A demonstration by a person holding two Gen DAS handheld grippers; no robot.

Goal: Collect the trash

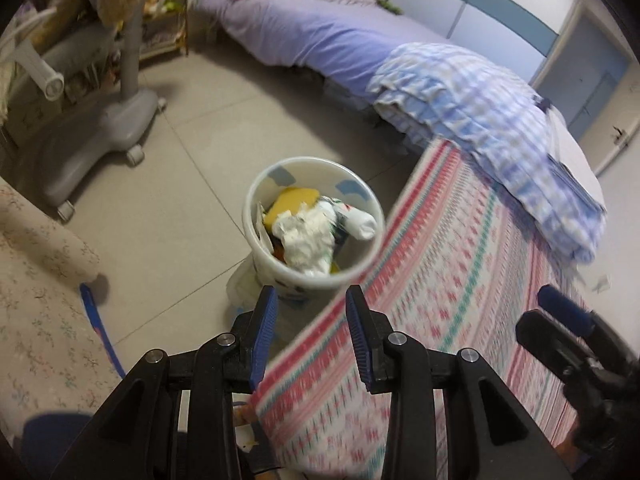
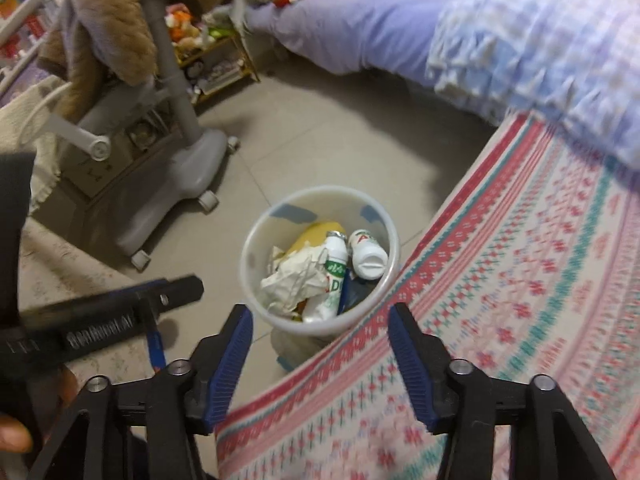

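The white trash bin [image 2: 320,260] stands on the grey tiled floor [image 2: 320,140], just beside the bed's patterned blanket [image 2: 520,300]. It holds crumpled paper [image 2: 292,280] and two bottles [image 2: 368,256]. Both the left gripper [image 1: 312,332] and the right gripper [image 2: 320,360] have their fingers spread, with nothing between them. A grey wheeled stand [image 1: 116,120] is near.

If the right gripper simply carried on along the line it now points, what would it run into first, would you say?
Most likely the round white plastic waste bin on the grey tiled floor, or the crumpled white paper in it. The right gripper is open and empty, and nothing shows between. Depth is unclear.
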